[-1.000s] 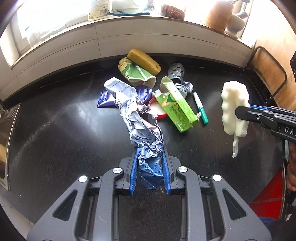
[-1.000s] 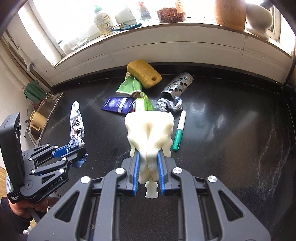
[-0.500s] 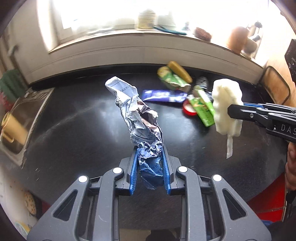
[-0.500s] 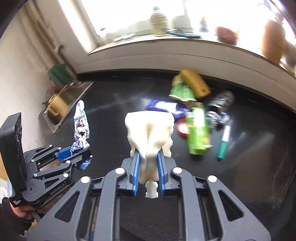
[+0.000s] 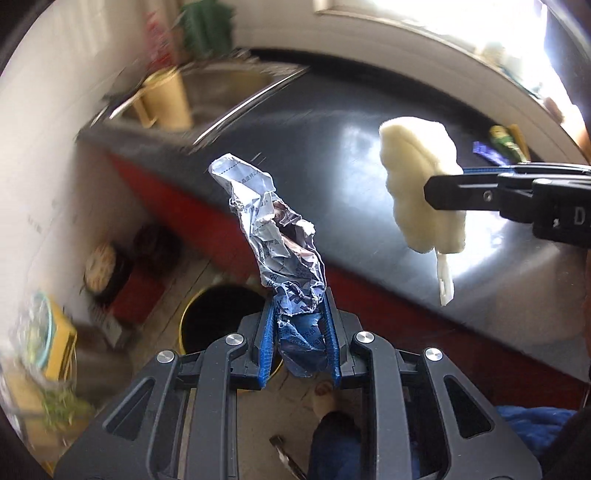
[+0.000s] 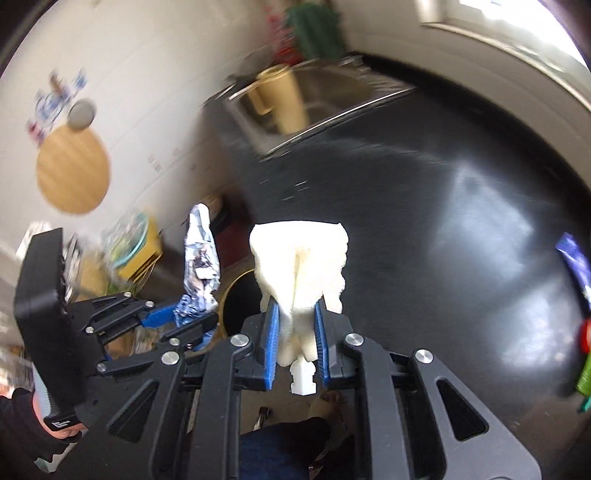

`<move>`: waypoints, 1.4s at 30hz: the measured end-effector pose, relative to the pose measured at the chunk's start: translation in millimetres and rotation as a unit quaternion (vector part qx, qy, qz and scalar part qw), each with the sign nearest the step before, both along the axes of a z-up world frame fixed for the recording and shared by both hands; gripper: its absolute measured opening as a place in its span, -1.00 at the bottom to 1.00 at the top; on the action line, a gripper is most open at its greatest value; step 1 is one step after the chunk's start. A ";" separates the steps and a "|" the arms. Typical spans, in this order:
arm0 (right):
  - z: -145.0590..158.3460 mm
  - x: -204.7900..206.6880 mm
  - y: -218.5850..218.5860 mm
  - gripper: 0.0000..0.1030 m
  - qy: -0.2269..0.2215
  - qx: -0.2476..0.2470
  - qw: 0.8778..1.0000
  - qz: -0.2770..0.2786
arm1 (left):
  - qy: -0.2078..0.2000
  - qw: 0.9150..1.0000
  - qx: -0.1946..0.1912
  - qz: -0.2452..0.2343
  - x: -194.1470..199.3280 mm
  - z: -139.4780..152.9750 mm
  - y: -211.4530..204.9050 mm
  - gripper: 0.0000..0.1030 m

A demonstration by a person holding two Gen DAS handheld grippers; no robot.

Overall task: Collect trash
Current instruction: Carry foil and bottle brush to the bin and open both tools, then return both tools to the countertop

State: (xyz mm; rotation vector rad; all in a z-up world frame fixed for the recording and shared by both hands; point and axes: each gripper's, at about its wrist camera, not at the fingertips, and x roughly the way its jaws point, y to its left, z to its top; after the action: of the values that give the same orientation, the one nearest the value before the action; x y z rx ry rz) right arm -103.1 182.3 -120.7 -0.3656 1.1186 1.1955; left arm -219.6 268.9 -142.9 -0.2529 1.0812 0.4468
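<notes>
Crumpled foil wrapper (image 5: 275, 236) clamped in left tongs (image 5: 299, 341) above bin (image 5: 218, 317) | white sponge (image 6: 301, 266) clamped in right tongs (image 6: 295, 349), over desk (image 6: 443, 206) edge

Black countertop (image 5: 332, 122) gleams under bright daylight from the window (image 5: 461, 22) at top right, a pale tiled ledge (image 6: 480, 55) running beneath it. A steel sink (image 5: 229, 85) sits in the counter's far end, blurred. Red cabinet front (image 5: 177, 199) drops to a worn wooden floor (image 5: 207, 273). White wall (image 6: 155, 92) on the left, and a round wooden board (image 6: 72, 170) against it.
</notes>
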 end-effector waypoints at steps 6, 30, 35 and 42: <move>-47.2 -57.2 75.0 -0.65 0.026 -0.033 0.997 0.070 | 0.015 0.997 -0.042 0.064 -65.3 -53.7 44.5 -0.55; -150.5 -73.2 173.3 0.00 0.018 -0.110 0.989 0.096 | 0.049 0.988 -0.094 0.110 -82.2 -168.1 130.0 0.11; -133.5 -68.3 160.6 0.10 0.027 -0.098 0.990 0.100 | 0.048 0.989 -0.078 0.115 -84.1 -158.9 127.5 0.31; -58.0 -48.7 94.4 0.50 -0.004 -0.045 0.997 0.066 | 0.043 0.993 -0.021 0.107 -77.6 -104.4 97.3 0.77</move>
State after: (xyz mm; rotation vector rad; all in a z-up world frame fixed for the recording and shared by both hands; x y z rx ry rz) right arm -151.8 276.7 -178.7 -0.5198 1.1587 1.2602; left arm -297.3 366.2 -247.3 -0.3916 1.1544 0.6325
